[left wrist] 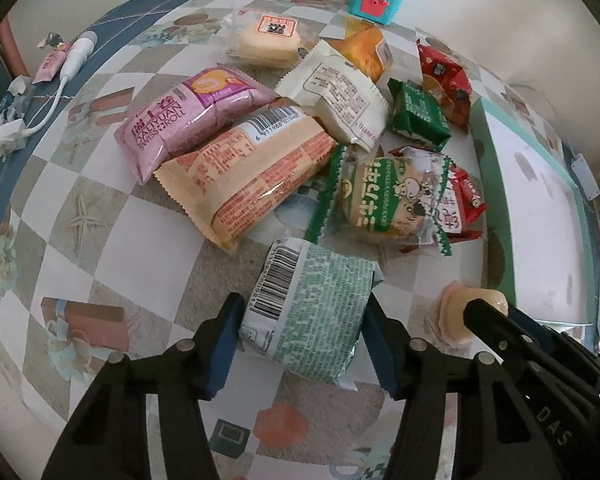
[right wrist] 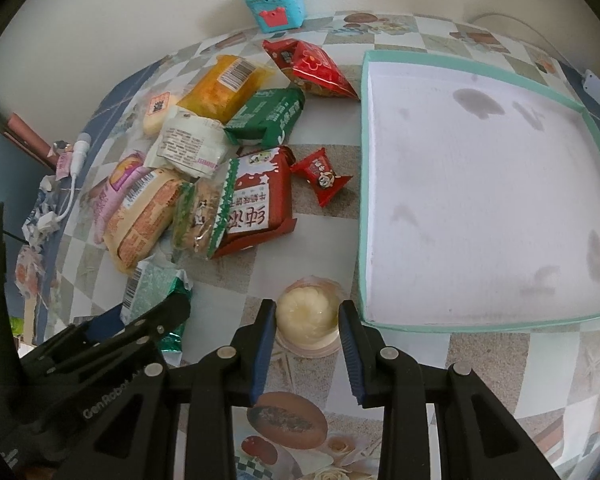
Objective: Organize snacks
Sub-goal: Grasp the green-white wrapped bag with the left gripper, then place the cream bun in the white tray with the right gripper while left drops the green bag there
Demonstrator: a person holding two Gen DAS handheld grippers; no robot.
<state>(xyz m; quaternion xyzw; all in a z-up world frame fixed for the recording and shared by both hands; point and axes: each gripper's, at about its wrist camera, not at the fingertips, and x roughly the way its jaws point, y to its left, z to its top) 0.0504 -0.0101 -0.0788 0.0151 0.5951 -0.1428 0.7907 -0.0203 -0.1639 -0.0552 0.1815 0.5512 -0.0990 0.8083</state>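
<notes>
Fingers on my left gripper sit against both sides of the pale green packet, pinching it across its narrow width; its long axis runs away from me toward the snack pile. Both blue pads of my right gripper hug the small pudding cup, nearly closed on it. Each snack rests on the checkered tablecloth. The teal-rimmed box lies just right of the cup, so I judge my right hand has the shorter carry; the packet must cross over.
</notes>
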